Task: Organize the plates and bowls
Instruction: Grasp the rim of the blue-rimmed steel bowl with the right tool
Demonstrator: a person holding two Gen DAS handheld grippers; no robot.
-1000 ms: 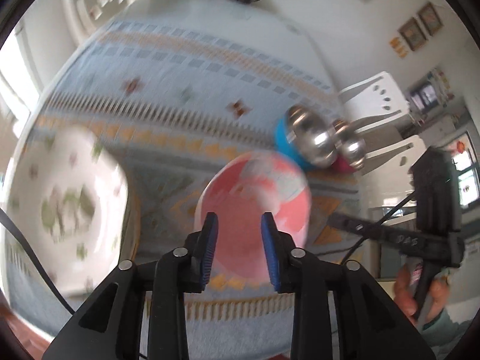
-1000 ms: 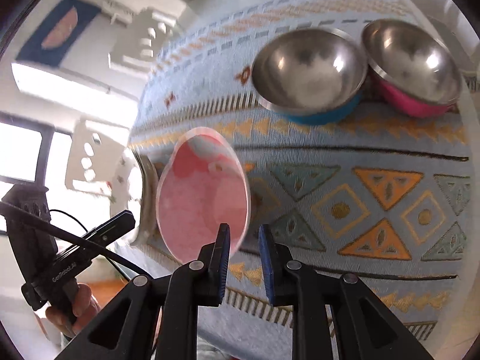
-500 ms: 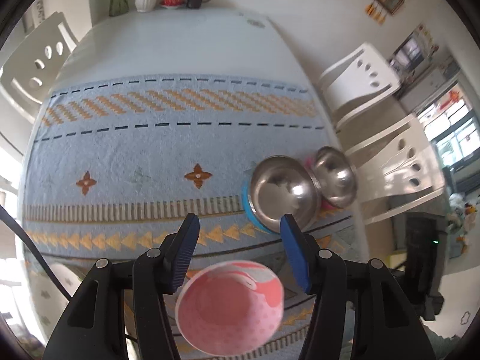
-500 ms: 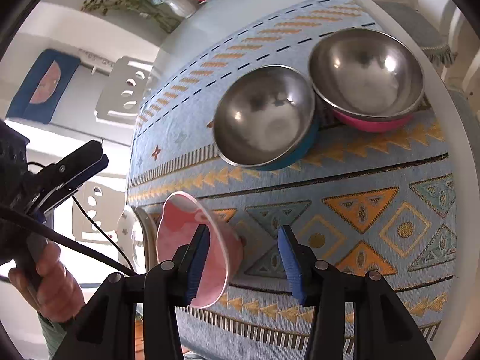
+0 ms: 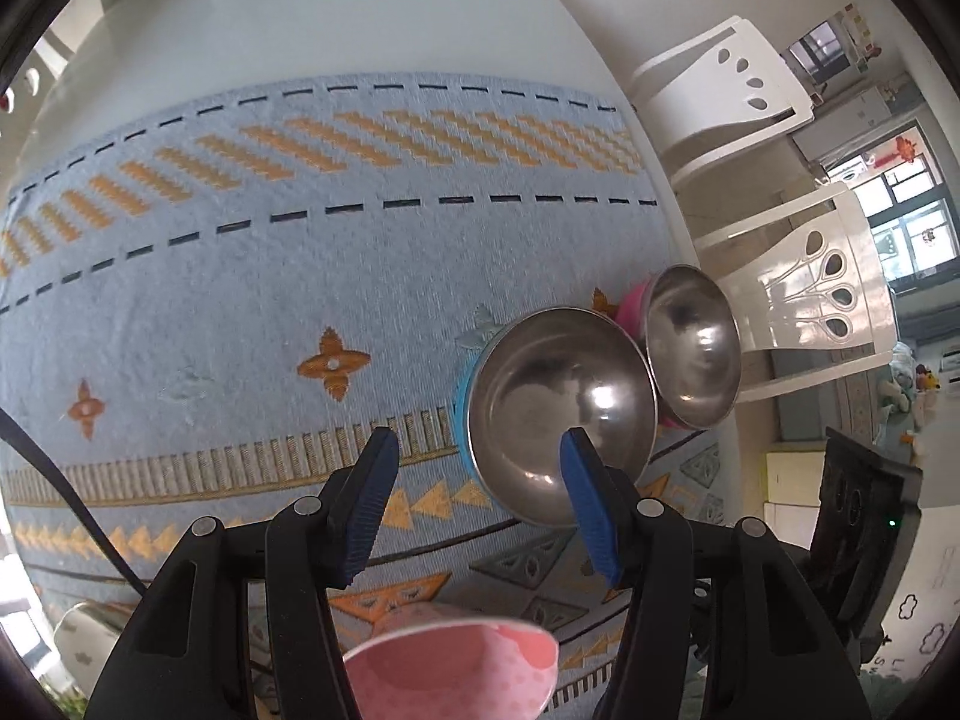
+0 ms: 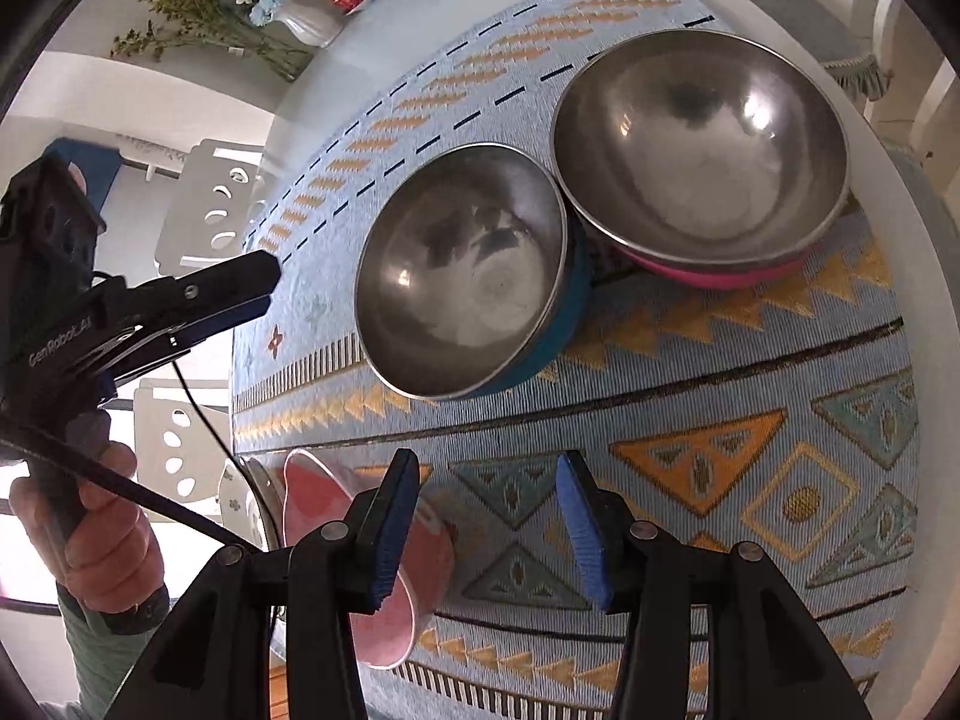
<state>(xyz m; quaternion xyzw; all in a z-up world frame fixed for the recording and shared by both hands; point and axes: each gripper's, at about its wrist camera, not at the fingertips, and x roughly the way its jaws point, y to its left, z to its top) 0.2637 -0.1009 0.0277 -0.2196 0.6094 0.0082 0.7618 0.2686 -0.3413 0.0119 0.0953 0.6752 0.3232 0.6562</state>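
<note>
Since the earlier frame both pairs of tongs have let go of the pink speckled plastic bowl (image 5: 450,666) and spread apart; the left tongs (image 5: 474,501) have swung away from it toward the steel bowls.

Left tongs: released, nothing between the blue pads (image 5: 585,504). Right tongs (image 6: 486,531): released too; left pad overlaps the pink bowl in view, but whether it touches I cannot tell.

Landmark: steel bowl with blue outer shell (image 6: 462,294), on the woven blue patterned mat (image 6: 690,438) covering the bench (image 5: 336,24).
- Steel bowl with pink outer shell (image 6: 702,144): just beside the blue-shelled one, on its far side from the pink bowl, rims appearing to touch.
- Pink bowl: near the blue-shelled bowl, toward the mat's near edge, upright on the mat.
- White flower-printed plate (image 6: 237,504): beyond the pink bowl, at the mat's end, only a sliver seen.
- Person's hand (image 6: 99,534) grips the left tool's handle, well apart from the bowl.

Count: bowls three (two steel, one pink); plates at least one, possibly a stack, unclear.

Progress, my reading: pink bowl set down loose. Steel bowls not nested. Left tongs seem headed for the blue-shelled one. Stacking of bowls looks mostly still to do.
</note>
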